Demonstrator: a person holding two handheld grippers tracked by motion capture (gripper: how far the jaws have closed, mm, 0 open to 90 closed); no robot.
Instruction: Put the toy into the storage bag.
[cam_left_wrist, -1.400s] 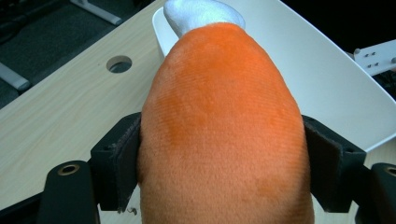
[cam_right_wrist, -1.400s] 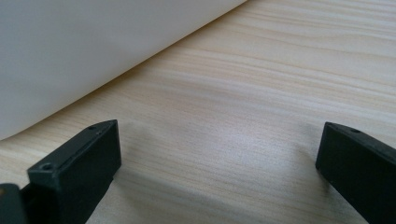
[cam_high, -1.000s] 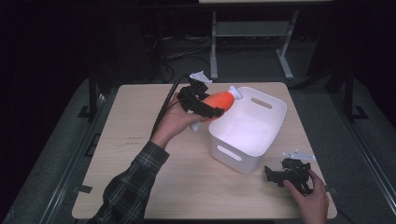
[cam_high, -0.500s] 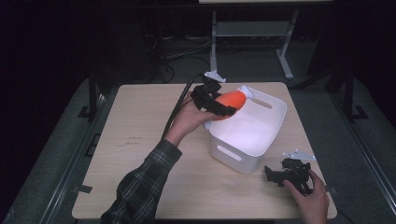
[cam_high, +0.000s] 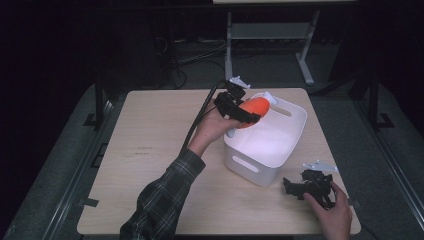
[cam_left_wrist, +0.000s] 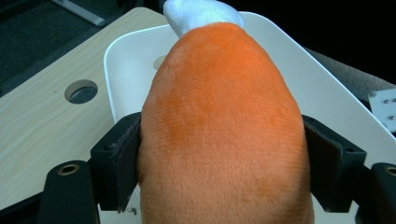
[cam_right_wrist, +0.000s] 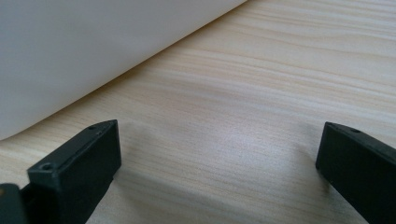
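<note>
An orange plush toy with a white tip (cam_high: 254, 106) (cam_left_wrist: 222, 126) is squeezed between the jaws of my left gripper (cam_high: 245, 114) (cam_left_wrist: 219, 163). The toy hangs over the near-left rim of a white plastic bin (cam_high: 270, 145) (cam_left_wrist: 322, 88) that stands on the wooden table (cam_high: 150, 140). My right gripper (cam_high: 295, 188) (cam_right_wrist: 219, 158) rests low on the table at the front right, beside the bin's wall (cam_right_wrist: 84, 51). Its jaws stand wide apart with only bare wood between them.
A round hole (cam_left_wrist: 81, 91) is cut in the tabletop left of the bin. A black cable (cam_high: 200, 120) trails from the left gripper across the table. A metal stand (cam_high: 265, 35) rises on the floor behind the table, beyond its far edge.
My left gripper has carried the orange toy rightward, from beside the bin to over its rim. The right gripper has stayed put.
</note>
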